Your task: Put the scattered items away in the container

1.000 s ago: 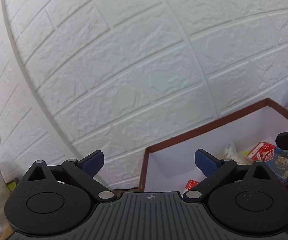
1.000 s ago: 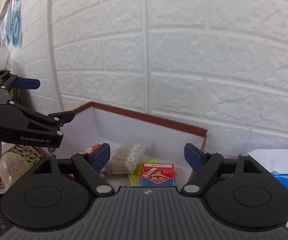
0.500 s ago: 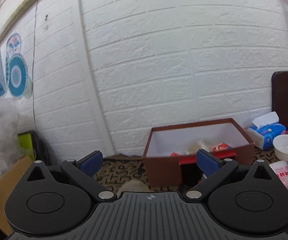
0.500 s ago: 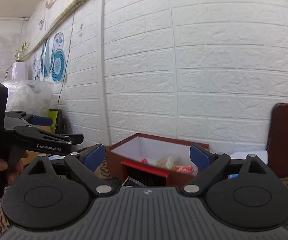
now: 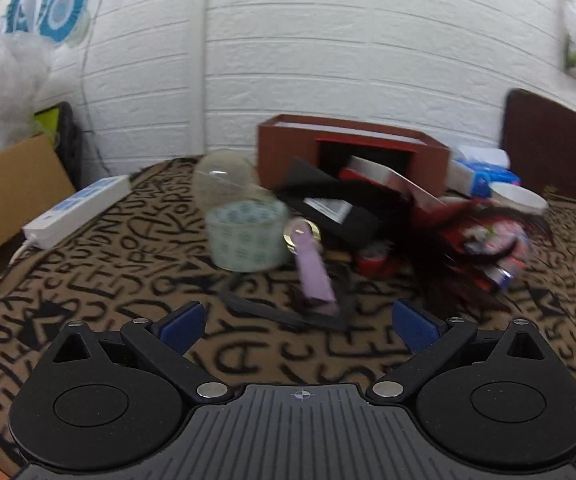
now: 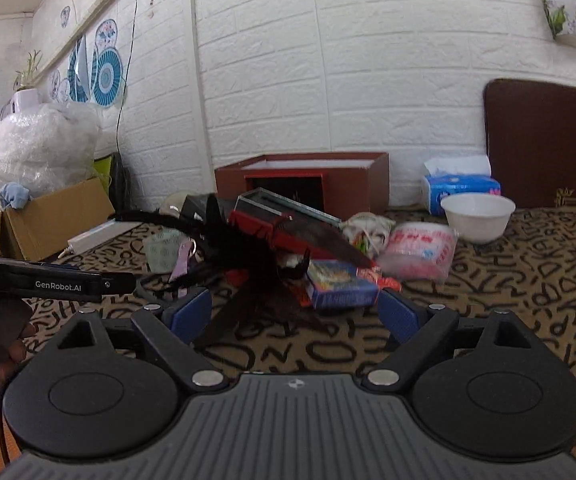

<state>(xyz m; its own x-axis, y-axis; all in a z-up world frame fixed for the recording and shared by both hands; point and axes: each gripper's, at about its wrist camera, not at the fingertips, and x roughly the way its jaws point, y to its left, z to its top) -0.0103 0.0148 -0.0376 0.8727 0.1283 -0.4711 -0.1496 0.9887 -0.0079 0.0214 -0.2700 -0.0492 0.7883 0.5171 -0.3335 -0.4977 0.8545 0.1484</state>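
Jaws of right hand-held gripper [image 6: 296, 314] closing, seemingly empty, tilted slightly downward.

One box [image 6: 352, 176], one bowl [image 6: 477, 216], two tools [image 6: 294, 316].

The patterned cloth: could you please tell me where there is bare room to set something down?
Bare cloth lies right of the white bowl and pink packet, and between the power strip and patterned cup. Crowded: the pile before the brown box.
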